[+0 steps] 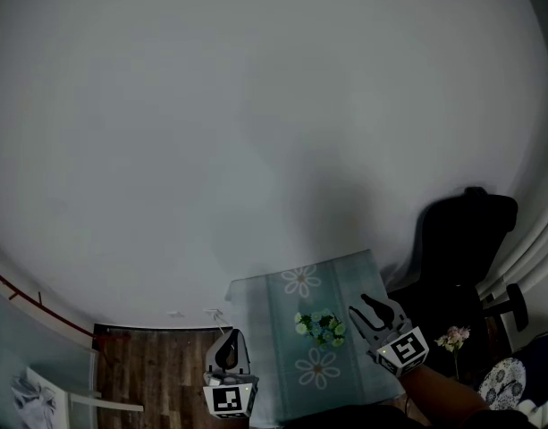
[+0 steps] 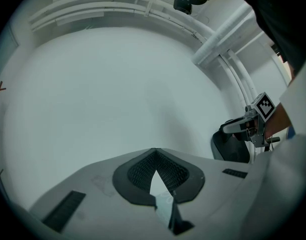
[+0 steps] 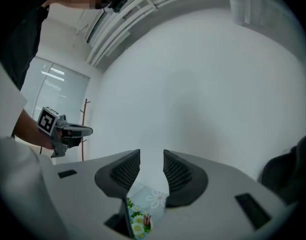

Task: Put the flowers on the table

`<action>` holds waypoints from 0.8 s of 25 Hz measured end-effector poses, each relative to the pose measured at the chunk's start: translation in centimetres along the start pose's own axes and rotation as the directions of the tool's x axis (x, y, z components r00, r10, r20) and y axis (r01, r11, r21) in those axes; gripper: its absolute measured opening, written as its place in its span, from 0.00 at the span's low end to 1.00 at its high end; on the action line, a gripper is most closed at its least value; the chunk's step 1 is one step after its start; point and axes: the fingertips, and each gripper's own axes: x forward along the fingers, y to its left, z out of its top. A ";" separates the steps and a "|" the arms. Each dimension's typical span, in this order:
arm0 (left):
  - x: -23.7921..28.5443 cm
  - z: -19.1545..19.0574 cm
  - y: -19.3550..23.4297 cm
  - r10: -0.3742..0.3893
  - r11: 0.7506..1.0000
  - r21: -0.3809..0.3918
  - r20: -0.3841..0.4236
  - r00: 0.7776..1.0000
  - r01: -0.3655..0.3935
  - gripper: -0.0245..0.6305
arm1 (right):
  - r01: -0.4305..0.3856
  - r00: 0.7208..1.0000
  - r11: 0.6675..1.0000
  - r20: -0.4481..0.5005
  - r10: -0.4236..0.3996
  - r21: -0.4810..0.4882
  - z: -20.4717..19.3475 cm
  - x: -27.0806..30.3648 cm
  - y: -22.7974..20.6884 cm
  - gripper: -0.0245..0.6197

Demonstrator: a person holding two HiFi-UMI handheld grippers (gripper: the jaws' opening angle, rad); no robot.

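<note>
Flowers (image 1: 320,326) sit on the table (image 1: 265,347) at lower centre, just left of the right gripper (image 1: 373,307), its jaws slightly apart on nothing; the left gripper (image 1: 226,351) is pressed together, empty. Risk from here: a careless sweep could knock the bunch toward the table's edge.

The right gripper (image 1: 370,304) is pale grey with black meshed pads (image 3: 177,174) and a black-and-white marker cube (image 1: 404,350). Just to its left, the flowers (image 1: 321,326) are white and pale blue among green leaves. The table cloth (image 1: 274,329) beneath its jaws is pale teal printed with white daisies. To its right are small pink blooms (image 1: 453,338) and a black chair (image 1: 461,239), and beside the grey-and-black left gripper (image 1: 229,340) the floor (image 1: 157,365) is dark brown wood planks.
</note>
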 end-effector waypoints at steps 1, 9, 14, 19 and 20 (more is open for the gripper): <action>0.0 -0.2 0.1 -0.001 1.000 0.007 -0.002 1.000 0.001 0.04 | 0.012 1.000 1.000 0.004 -0.012 -0.004 0.1 -0.1 -0.2 0.28; 0.1 -0.4 0.5 0.003 1.000 -0.017 -0.007 1.000 -0.003 0.04 | 0.057 0.998 0.998 0.007 -0.057 -0.007 0.3 -0.5 -1.5 0.07; 0.0 -0.7 0.5 0.000 1.000 -0.015 -0.010 1.000 0.000 0.04 | 0.070 0.998 0.998 -0.005 -0.070 -0.011 0.3 -0.7 -1.5 0.07; 0.1 -0.5 0.0 -0.008 0.999 -0.032 -0.005 1.000 0.007 0.04 | 0.073 0.997 0.997 -0.012 -0.073 -0.018 0.1 -0.9 -1.4 0.07; 0.1 -0.5 0.0 -0.009 0.999 -0.031 -0.004 1.000 0.009 0.04 | 0.074 0.997 0.997 -0.009 -0.074 -0.017 0.1 -0.9 -1.4 0.07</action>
